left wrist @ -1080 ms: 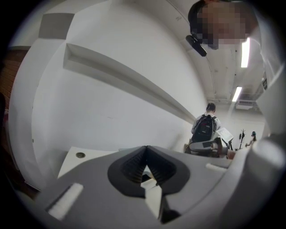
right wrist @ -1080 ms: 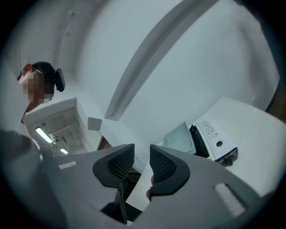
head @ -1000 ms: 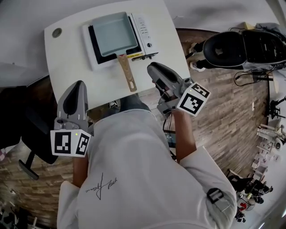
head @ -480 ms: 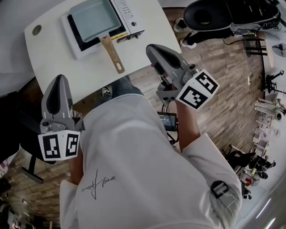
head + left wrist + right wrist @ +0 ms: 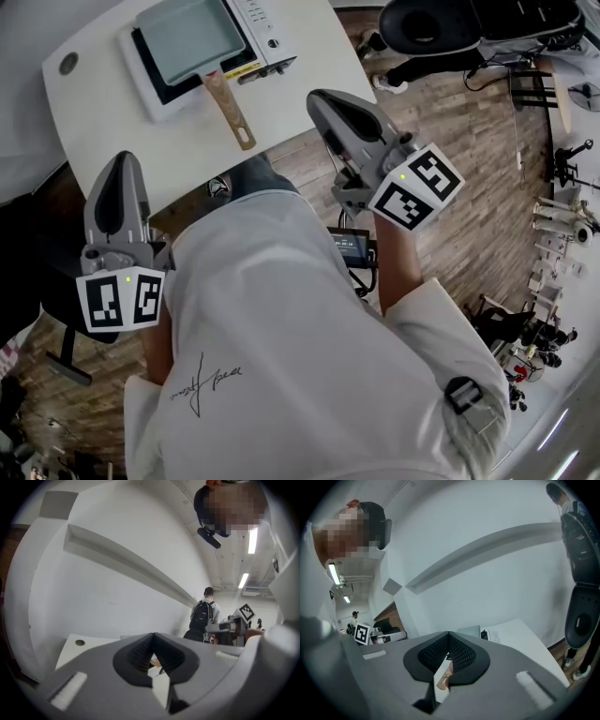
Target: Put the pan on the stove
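Note:
The pale grey-blue square pan point(image 5: 186, 37) sits on the portable stove point(image 5: 267, 26) on the white table point(image 5: 103, 122), its wooden handle point(image 5: 228, 108) pointing toward me. My left gripper point(image 5: 117, 161) hovers at the table's near edge, left of the handle, shut and empty; its jaws point(image 5: 152, 634) meet at the tips. My right gripper point(image 5: 319, 98) is off the table's right corner, shut with nothing in it. In the right gripper view its jaws point(image 5: 448, 633) are together, with the pan's rim point(image 5: 468, 631) and the stove's control panel point(image 5: 493, 635) beyond them.
A round cable hole point(image 5: 67, 63) lies at the table's left. A black office chair point(image 5: 441, 28) stands on the wood floor at the upper right, another dark chair point(image 5: 56, 291) at the left. A person with a backpack point(image 5: 204, 613) stands far off.
My right gripper has drawn back from beside the handle's end and rolled. The head view has swung, so the table now sits higher and further left. The left gripper has hardly moved.

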A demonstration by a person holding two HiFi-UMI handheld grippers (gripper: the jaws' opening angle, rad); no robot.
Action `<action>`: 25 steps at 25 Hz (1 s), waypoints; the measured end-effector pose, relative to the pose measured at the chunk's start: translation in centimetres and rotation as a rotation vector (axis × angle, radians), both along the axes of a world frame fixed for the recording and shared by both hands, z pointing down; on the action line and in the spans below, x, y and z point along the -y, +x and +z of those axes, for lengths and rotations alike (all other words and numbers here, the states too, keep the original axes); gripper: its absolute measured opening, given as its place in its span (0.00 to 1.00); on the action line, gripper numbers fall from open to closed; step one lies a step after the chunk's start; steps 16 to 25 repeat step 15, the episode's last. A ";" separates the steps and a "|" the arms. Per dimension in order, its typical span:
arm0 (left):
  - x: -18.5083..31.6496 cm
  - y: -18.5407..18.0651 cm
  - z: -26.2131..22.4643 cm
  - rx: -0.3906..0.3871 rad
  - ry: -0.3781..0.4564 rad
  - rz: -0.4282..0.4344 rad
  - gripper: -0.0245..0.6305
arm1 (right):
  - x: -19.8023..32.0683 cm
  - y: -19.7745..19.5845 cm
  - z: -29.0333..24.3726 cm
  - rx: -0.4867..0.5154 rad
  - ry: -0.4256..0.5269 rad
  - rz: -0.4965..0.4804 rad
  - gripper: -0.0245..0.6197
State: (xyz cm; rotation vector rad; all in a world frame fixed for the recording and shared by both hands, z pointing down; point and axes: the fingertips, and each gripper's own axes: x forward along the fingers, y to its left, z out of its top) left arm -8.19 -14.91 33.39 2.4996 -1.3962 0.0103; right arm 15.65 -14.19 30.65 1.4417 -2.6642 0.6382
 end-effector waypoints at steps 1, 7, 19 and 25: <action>0.1 0.0 0.1 0.001 -0.002 0.001 0.11 | 0.1 0.0 0.1 0.000 -0.001 -0.002 0.04; 0.2 -0.1 0.2 0.003 -0.010 -0.004 0.11 | 0.2 -0.4 0.0 0.001 -0.011 -0.015 0.04; 0.7 -0.1 0.7 0.001 -0.017 0.003 0.11 | 0.6 -0.6 0.5 -0.007 -0.020 -0.021 0.04; 0.7 -0.1 0.7 0.001 -0.017 0.003 0.11 | 0.6 -0.6 0.5 -0.007 -0.020 -0.021 0.04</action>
